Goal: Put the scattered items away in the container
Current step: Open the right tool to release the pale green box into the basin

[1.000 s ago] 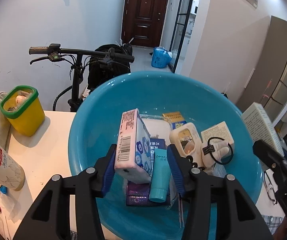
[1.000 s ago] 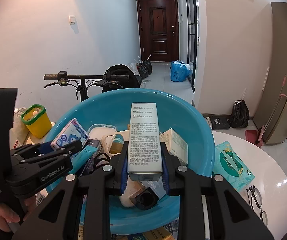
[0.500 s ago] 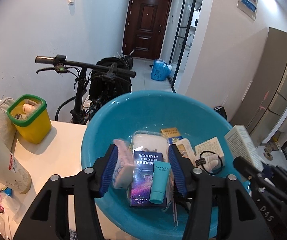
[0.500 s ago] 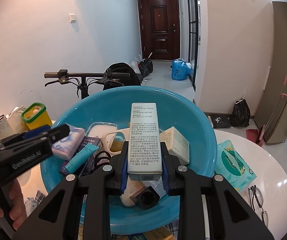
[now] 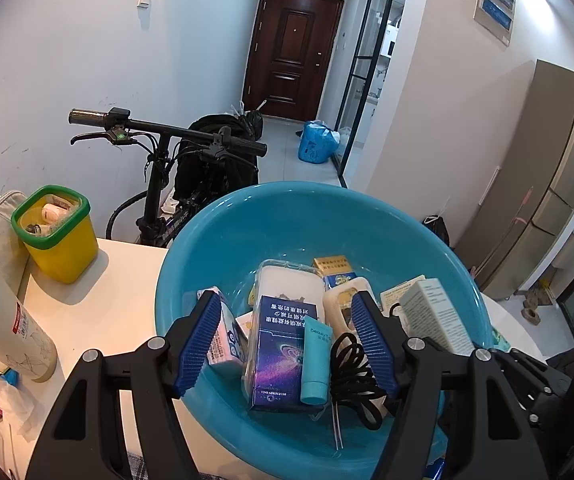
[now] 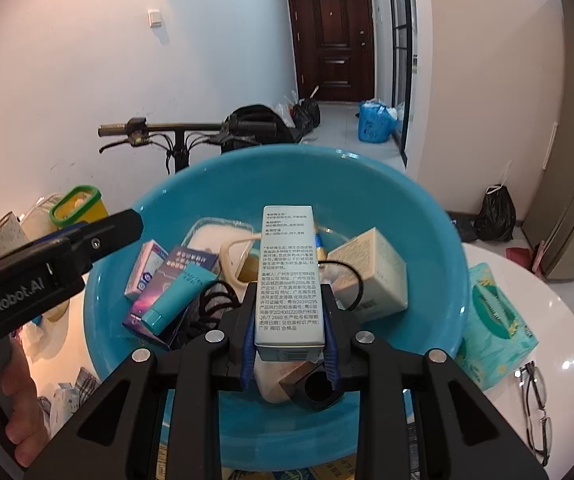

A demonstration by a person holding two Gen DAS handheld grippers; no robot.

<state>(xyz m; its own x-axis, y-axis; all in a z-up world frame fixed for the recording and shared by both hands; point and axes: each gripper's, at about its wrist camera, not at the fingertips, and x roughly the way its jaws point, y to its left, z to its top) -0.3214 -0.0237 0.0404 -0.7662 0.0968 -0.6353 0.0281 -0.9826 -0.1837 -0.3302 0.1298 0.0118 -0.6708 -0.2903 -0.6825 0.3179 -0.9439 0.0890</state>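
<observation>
Right wrist view: fingers (image 6: 329,356) clamped on white printed box (image 6: 289,280), held above blue basin (image 6: 427,208) | left gripper (image 5: 287,344) opening, nothing gripped, over basin (image 5: 215,240) | pink-blue carton (image 5: 223,340) lying inside | basin on white desk (image 5: 111,304)

Both grippers matte black plastic w/ silver screws at the joints, ribbed blue pads (image 5: 201,340); left gripper (image 6: 53,264) has white "GenRobot.AI" lettering on its side; bare hand (image 6: 11,396) on its handle
</observation>
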